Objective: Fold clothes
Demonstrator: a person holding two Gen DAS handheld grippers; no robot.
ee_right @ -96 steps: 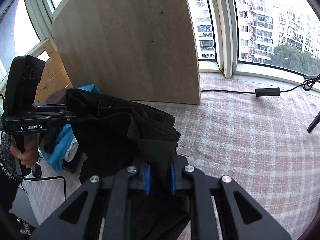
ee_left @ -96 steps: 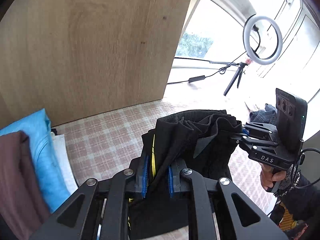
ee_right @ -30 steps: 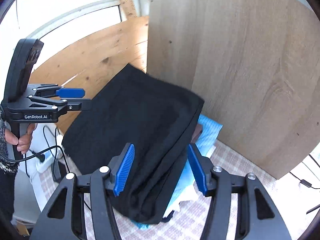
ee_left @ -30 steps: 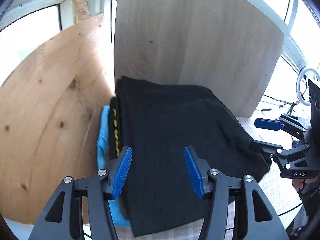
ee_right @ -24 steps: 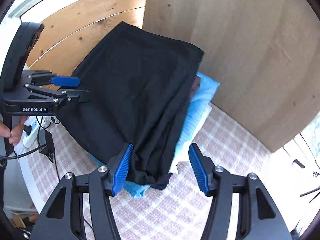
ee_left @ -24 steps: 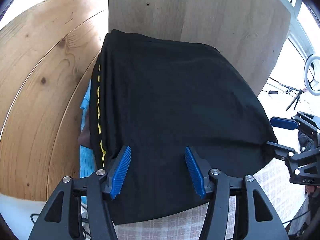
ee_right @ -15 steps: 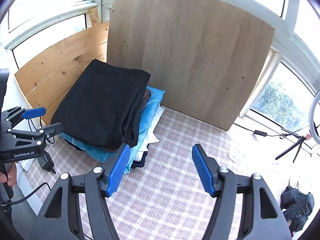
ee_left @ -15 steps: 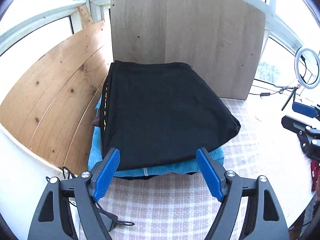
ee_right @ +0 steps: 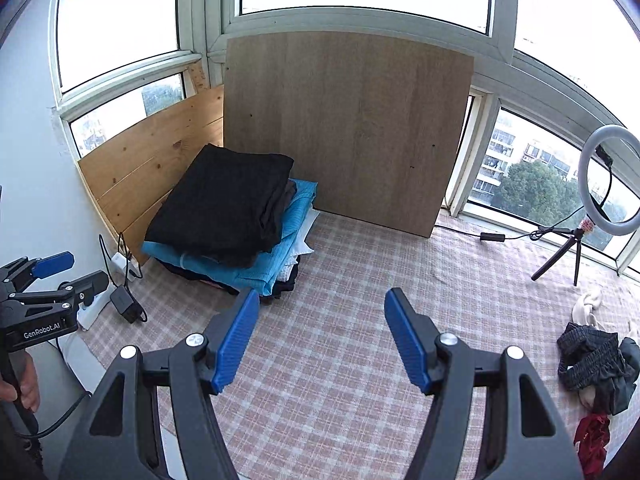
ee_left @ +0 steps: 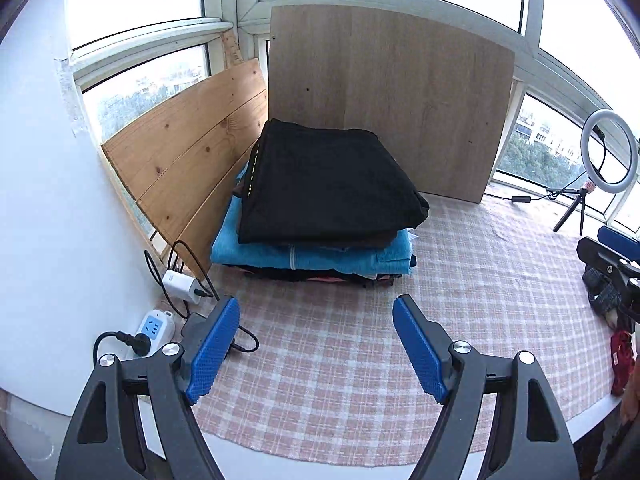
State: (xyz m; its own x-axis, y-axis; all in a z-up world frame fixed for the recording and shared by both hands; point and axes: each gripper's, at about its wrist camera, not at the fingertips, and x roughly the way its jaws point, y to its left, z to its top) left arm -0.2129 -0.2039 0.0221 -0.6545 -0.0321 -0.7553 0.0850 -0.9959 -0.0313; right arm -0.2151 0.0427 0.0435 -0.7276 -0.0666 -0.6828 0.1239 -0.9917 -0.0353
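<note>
A: What could go wrong from here?

B: On the left, cables and a power strip lie at the desk edge, just beside the stack. Tongs swinging low there could snag a cord. The stack itself sits in the corner between the pine board and the panel. Its black top piece overhangs the blue one on the right, so a nudge might slide it off.

A: And the tongs?

B: Both the left tongs and right tongs gape wide, holding nothing, above bare checked cloth.

A: What is left to fold?

B: A loose heap lies far right, well apart from the stack, with something red near it, possibly hanging off the edge; the view is too warped to tell. The ring light and its lead stand behind that heap, so a high lift of cloth could catch the tripod.
</note>
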